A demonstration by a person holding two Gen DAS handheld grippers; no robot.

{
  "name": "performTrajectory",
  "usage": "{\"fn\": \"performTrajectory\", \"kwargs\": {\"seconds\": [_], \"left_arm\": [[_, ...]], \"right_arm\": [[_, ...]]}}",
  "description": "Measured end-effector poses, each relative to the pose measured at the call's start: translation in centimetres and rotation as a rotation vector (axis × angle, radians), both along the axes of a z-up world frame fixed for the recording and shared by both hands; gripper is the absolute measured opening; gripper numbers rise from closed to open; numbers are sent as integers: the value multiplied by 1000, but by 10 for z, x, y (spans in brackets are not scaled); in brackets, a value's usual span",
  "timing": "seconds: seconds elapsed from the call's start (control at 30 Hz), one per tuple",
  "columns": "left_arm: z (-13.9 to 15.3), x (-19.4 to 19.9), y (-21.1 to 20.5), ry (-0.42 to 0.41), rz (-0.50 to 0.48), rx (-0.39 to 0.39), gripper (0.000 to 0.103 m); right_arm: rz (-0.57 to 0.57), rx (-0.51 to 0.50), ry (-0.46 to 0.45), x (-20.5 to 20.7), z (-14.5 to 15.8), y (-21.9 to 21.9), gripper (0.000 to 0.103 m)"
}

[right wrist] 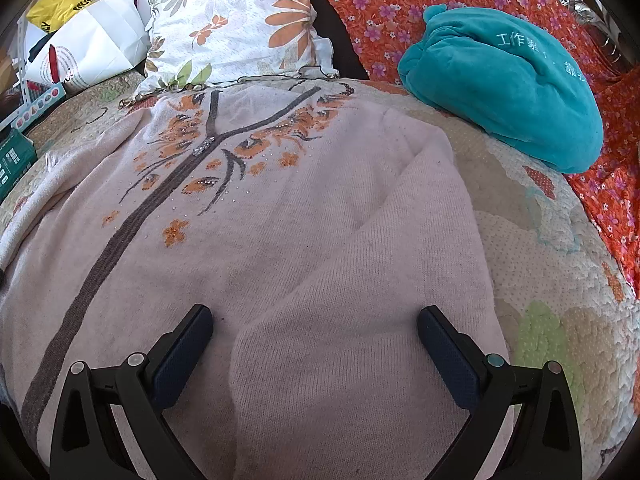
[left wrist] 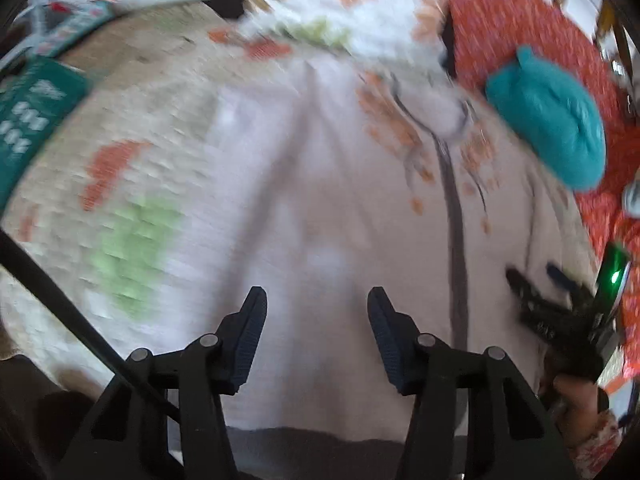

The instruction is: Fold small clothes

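A: Cardigan (right wrist: 256, 240) first: pale pink knit with a grey zip band and orange flowers, lying face up on the quilted bed cover (right wrist: 560, 248), collar toward the floral pillow (right wrist: 240, 24). One sleeve (right wrist: 360, 320) is already laid across the front on the right side.

B: And the other side?

A: I'd judge that's the step in hand. To do it well, pinch near the cuff or the side seam, lift just clear of the knit, carry it across so the edge runs parallel to the zip, and lay it down flat instead of dragging.

B: What are the claws doing?

A: The right gripper (right wrist: 316, 320) hovers low over the folded sleeve, tilted down, jaws spread wide, nothing between them. The left gripper (left wrist: 318, 304) also points steeply down at the cardigan's left half; its jaws stand about half apart. That view is smeared with blur, but I see no fabric between the pads (left wrist: 252, 340), so it probably holds nothing.

B: Anything in the way?

A: A teal plush cushion (right wrist: 508, 92) sits beyond the right shoulder, apart from the knit.
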State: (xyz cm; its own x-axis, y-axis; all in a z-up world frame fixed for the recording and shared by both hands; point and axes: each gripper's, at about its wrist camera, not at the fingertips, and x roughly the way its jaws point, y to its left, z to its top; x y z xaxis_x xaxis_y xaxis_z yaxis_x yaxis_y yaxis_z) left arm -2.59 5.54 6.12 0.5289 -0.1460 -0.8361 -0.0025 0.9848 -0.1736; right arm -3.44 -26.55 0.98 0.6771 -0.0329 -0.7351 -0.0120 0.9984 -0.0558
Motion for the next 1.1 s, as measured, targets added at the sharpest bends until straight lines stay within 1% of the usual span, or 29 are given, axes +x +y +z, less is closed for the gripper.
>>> {"fn": "performTrajectory", "kwargs": {"seconds": [0.03, 0.07, 0.1, 0.13, 0.17, 0.23, 0.27, 0.3, 0.33, 0.37, 0.4, 0.43, 0.47, 0.5, 0.53, 0.57, 0.6, 0.67, 0.73, 0.77, 0.83, 0.87, 0.9, 0.97, 1.0, 1.03, 1.07, 1.1], "left_arm": [[7, -2, 16, -28, 34, 14, 54], [9, -2, 28, -37, 49, 22, 60], [8, 0, 38, -29, 53, 25, 66], [5, 1, 44, -19, 55, 25, 67], [-3, 4, 52, 13, 51, 20, 67], [-18, 9, 54, 65, 5, 4, 67], [-23, 9, 52, 77, -13, -2, 67], [-32, 11, 49, 97, -40, -6, 56], [-37, 11, 49, 103, -45, 4, 42], [-40, 12, 48, 108, -28, 55, 18], [-39, 13, 52, 99, -14, 66, 17], [-36, 12, 59, 89, -4, 11, 16], [-31, 14, 71, 77, 27, -43, 15], [-21, 20, 91, 59, 91, -53, 12], [-13, 27, 107, 33, 148, -20, 12], [-6, 32, 118, 17, 183, 1, 12], [6, 43, 142, -9, 258, 28, 12], [20, 58, 178, -29, 377, 62, 14], [27, 66, 202, -27, 440, 73, 16], [31, 66, 209, -29, 457, 65, 19], [38, 56, 205, -63, 441, 43, 27], [39, 52, 201, -68, 428, 43, 38], [38, 44, 191, -69, 399, 42, 46], [33, 29, 164, -60, 334, 31, 48], [31, 29, 153, -53, 309, 21, 48], [25, 22, 137, -39, 274, 4, 48], [23, 16, 130, -33, 259, -9, 48], [17, 8, 113, -17, 237, -33, 48]], "right_arm": [[0, 0, 0, 0, 0, 0, 103], [0, -1, -1, 0, 0, 1, 103], [0, -1, -1, 0, 0, 1, 103], [0, -1, -1, 1, 0, 1, 103], [0, 0, -1, 1, 0, 1, 103], [0, 0, -1, 1, 0, 1, 103], [-1, -1, -1, 0, 0, 1, 103], [-1, -1, -1, 0, 0, 1, 103], [-1, -1, -1, 0, 0, 1, 103], [-1, 0, -1, 0, 0, 1, 103], [-1, 0, -1, 0, 0, 1, 103], [-1, -1, -2, 0, 0, 2, 103], [-1, -2, -3, 0, 0, 1, 103], [-1, -1, -5, 0, 0, 1, 103], [-1, -1, -6, 0, 1, 1, 103], [-1, -1, -7, 0, 1, 1, 103], [-1, -1, -8, 0, 0, 1, 103], [-1, -2, -7, 0, 1, 1, 103], [-1, -2, -7, 1, 0, 1, 103], [-1, -2, -7, 1, 0, 1, 103], [-1, -1, -7, 1, 0, 1, 103], [-1, -1, -8, 0, 0, 1, 103], [-1, 2, -7, 0, 0, 0, 103], [1, 18, -2, 1, -1, -2, 103], [2, 25, 0, 2, -1, -3, 103], [2, 28, 3, 3, 0, -4, 103], [3, 27, 7, 2, 0, -4, 103], [4, 26, 14, 3, -1, -4, 103]]}}
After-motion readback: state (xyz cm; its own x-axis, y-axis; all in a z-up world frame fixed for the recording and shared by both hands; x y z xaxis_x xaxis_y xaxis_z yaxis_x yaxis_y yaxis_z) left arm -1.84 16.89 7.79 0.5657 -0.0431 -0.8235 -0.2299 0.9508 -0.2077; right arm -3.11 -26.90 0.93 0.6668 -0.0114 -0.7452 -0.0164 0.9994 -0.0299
